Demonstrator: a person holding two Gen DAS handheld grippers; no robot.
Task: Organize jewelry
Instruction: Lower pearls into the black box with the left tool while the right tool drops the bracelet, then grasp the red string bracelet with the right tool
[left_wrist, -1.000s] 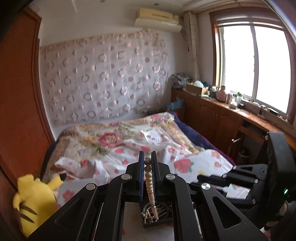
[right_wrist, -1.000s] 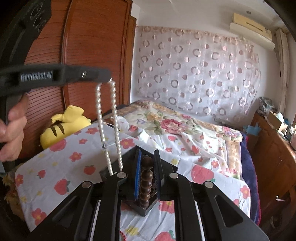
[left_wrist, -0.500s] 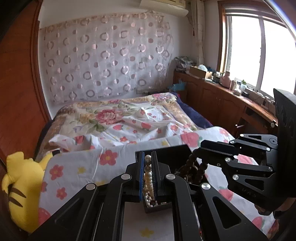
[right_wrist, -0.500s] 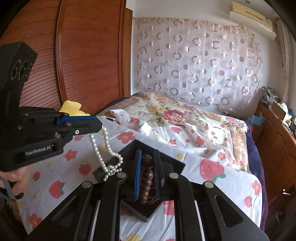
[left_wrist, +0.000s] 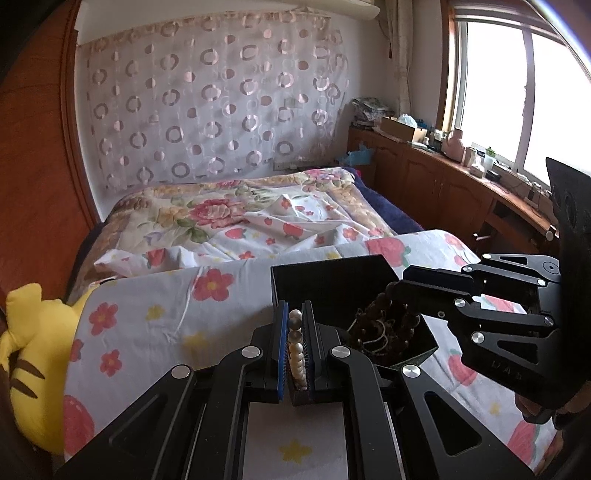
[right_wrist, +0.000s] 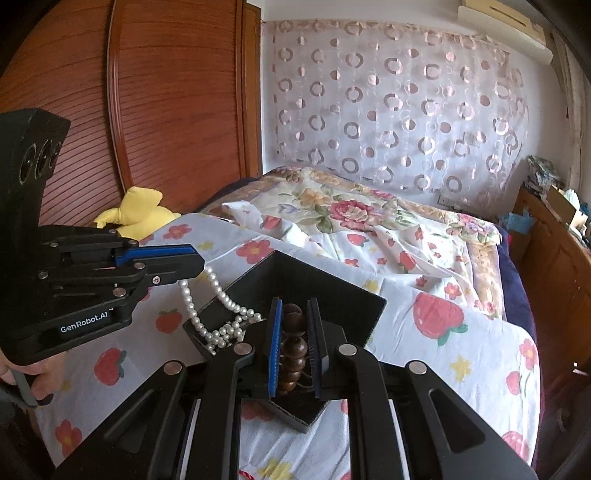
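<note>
Pearls hang in a double strand from the left gripper, whose blue ribbed pads are pressed together on the small round white beads. The lower part of the pearl necklace already lies in a loose glossy heap in the near left corner of the black box. This box is square, with thin matte walls and a dark flat bottom, and it stands on the bed sheet.

The right gripper has its pads closed on a string of brown wooden beads. These beads are bigger than the pearls, round and polished, with a dark reddish shine. From the left wrist view the wooden beads go down from the right gripper into the right part of the box, where they make a dark pile with some thin cord showing between them.

Both grippers are of black angular plastic with silver round screws at the joints. A hand holds the handle of the left one.

The sheet is of soft white cotton, printed with red strawberries, small flowers and yellow stars, and has some wrinkles. A yellow plush toy with dark stripes lies at the edge, next to the ribbed wooden wardrobe. On the back wall hangs a thin curtain with ring patterns.
</note>
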